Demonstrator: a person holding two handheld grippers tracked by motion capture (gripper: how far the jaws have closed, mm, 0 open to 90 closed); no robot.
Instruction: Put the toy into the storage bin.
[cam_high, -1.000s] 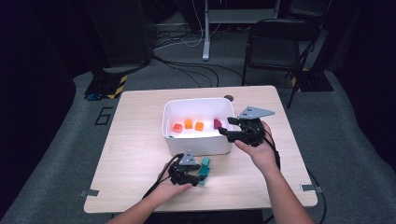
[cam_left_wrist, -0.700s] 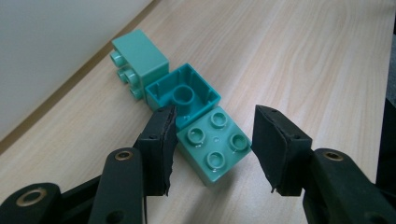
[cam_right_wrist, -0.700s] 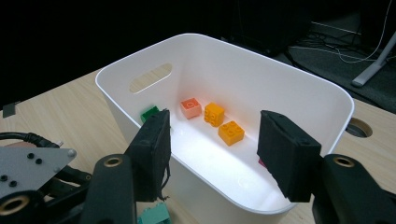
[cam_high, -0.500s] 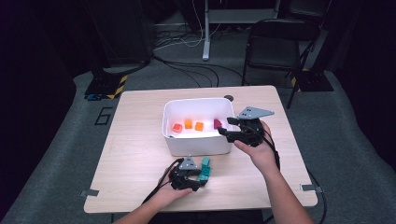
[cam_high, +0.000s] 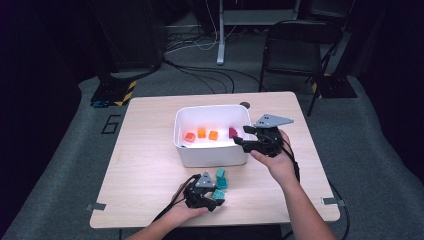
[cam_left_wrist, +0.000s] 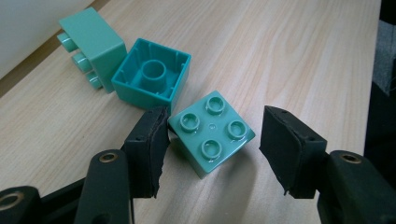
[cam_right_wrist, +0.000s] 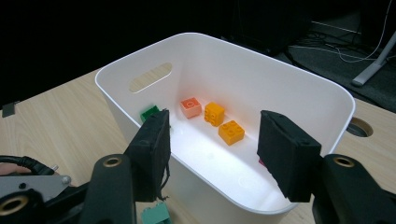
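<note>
Studs-up teal plastic brick (cam_left_wrist: 212, 131) sits on the wooden tabletop (cam_high: 145, 165) between the left tool's (cam_left_wrist: 212, 149) jaws, which have just been opening; right pad clear. Three teal bricks lie by the near edge. Right tool (cam_right_wrist: 212, 154) gapes empty over the white plastic bin (cam_right_wrist: 299, 79): two orange bricks inside.

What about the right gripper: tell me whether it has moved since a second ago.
No. The right gripper sits at the same spot by the white bin's right end, with its jaws open over the rim.
</note>
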